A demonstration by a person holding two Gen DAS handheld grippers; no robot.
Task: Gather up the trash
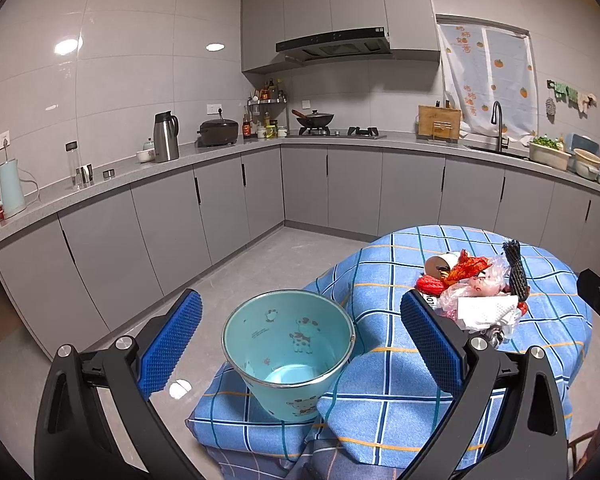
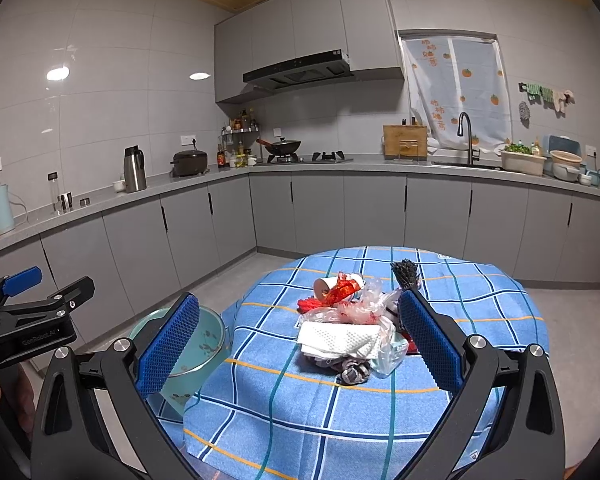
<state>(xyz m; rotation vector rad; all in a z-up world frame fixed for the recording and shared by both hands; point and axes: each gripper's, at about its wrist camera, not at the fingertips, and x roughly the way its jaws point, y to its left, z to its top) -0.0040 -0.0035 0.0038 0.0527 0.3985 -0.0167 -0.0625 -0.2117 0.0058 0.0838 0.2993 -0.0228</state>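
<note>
We have both pairs of tongs spread wide and holding nothing: the left tongs frame the pale blue bucket, and the right tongs frame the heap of trash on the tabletop, which is covered by a blue checked cloth. The bucket stands just beside the tabletop's left edge, apparently on a lower cloth-covered seat, and its inside looks empty. The heap lies near the middle of the tabletop: a folded paper towel at the front, crumpled clear plastic over it, a tipped paper cup and red wrapper behind, black netting at the back right, and a dark knotted scrap nearest us. We judge that nothing has been collected yet, so the step in hand is a first pick. We should bring the right tongs down over one front piece, probably the paper towel, and close on its thick folded part, since the plastic above may drag along or slip. The left tongs can steady or tilt the bucket by its rim, keeping the mouth toward the tabletop so that the carry is short and nothing drops to the floor.
</note>
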